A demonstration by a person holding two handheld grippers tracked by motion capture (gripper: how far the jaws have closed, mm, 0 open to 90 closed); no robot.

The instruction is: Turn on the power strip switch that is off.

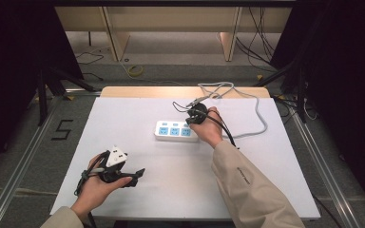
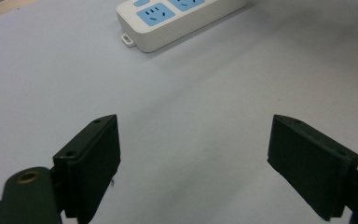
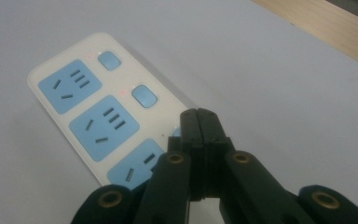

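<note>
A white power strip [image 1: 175, 130] with three blue sockets lies near the middle of the white table top [image 1: 171, 185]. My right gripper [image 1: 193, 119] is at the strip's right end, shut with nothing between its jaws. In the right gripper view its closed tips [image 3: 199, 114] sit over the third switch of the power strip [image 3: 88, 107], mostly hiding that switch; the other two switches [image 3: 144, 95] show free. My left gripper [image 1: 135, 176] is low at the front left, open and empty. The left gripper [image 2: 193, 135] points toward the power strip [image 2: 177, 18], well short of it.
A grey cable [image 1: 261, 118] runs from the strip's right end in a loop toward the table's far edge. A wooden strip [image 1: 180, 91] borders the back of the table. Dark curtains and stands flank both sides.
</note>
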